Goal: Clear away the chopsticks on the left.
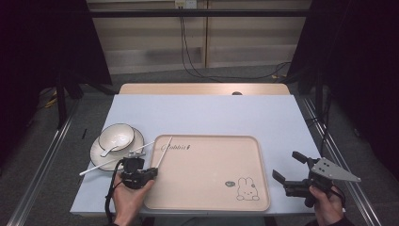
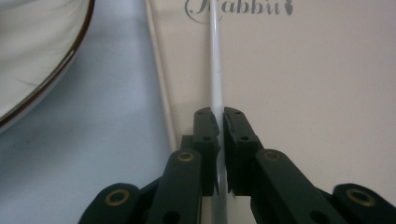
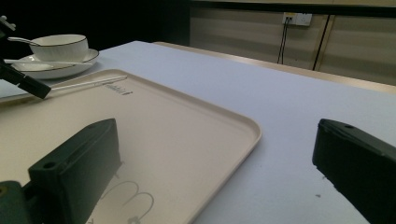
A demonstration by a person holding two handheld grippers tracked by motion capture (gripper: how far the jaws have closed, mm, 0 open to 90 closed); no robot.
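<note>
Clamping one white chopstick (image 2: pixel 215 70), left claw (image 1: pixel 149 173) sits low over the tray's (image 1: pixel 211 188) left edge; stick lies on the tray. Right claw (image 1: pixel 288 165), jaws apart, idle off the tray's right side. Second chopstick (image 1: pixel 101 165) rests against the plate (image 1: pixel 96 153) with bowl (image 1: pixel 115 137) and spoon (image 1: pixel 109 151) beyond. Judged: first stick nearly placed, rest remaining.

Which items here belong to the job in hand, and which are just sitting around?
In hand:
- thin white chopstick, clamped in left gripper
- beige rectangular tray with rabbit print

Lying about:
- second white chopstick
- white dark-rimmed bowl with white spoon
- white saucer
- right gripper, open
</note>
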